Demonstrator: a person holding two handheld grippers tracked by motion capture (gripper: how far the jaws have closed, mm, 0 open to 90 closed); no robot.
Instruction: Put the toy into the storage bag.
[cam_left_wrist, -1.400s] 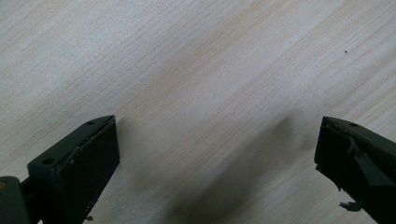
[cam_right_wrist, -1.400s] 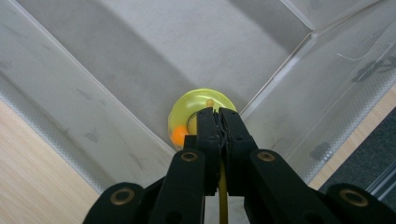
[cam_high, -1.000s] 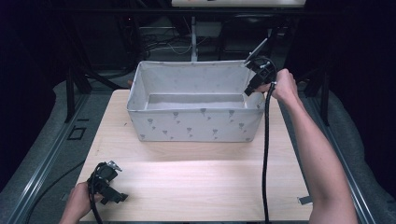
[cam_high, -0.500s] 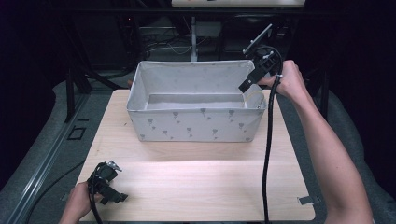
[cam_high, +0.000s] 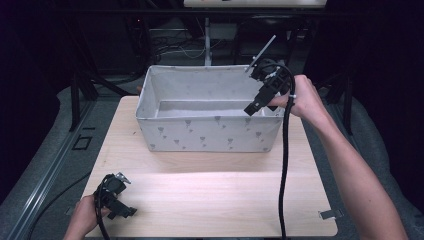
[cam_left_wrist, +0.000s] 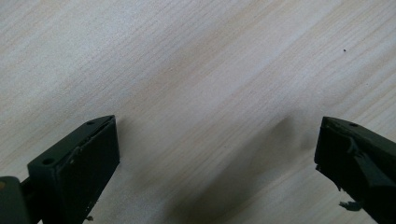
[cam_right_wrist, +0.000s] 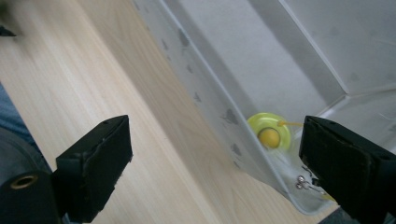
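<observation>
A grey fabric bin (cam_high: 210, 134) with a small printed pattern stands at the back of the wooden table (cam_high: 215, 185). My right gripper (cam_high: 251, 109) hangs over the bin's right end, tilted down and to the left. Its jaws have just been opening and nothing is between them. In the right gripper view, my right gripper (cam_right_wrist: 215, 123) looks down the bin wall (cam_right_wrist: 205, 105). A small yellow-green disc with a yellow ball (cam_right_wrist: 268, 135) lies in the bin's corner. My left gripper (cam_high: 125, 196) rests open at the table's front left, and in its own view, my left gripper (cam_left_wrist: 217, 123) frames bare wood.
The right gripper's black cable (cam_high: 285, 165) hangs down across the right half of the table. A small metal clip (cam_high: 330, 214) sits at the front right edge. Dark metal stands and cables fill the floor behind the bin.
The right hand has lifted away from the bin's right rim and come a little left, over the bin's right end. The left hand has kept still.
</observation>
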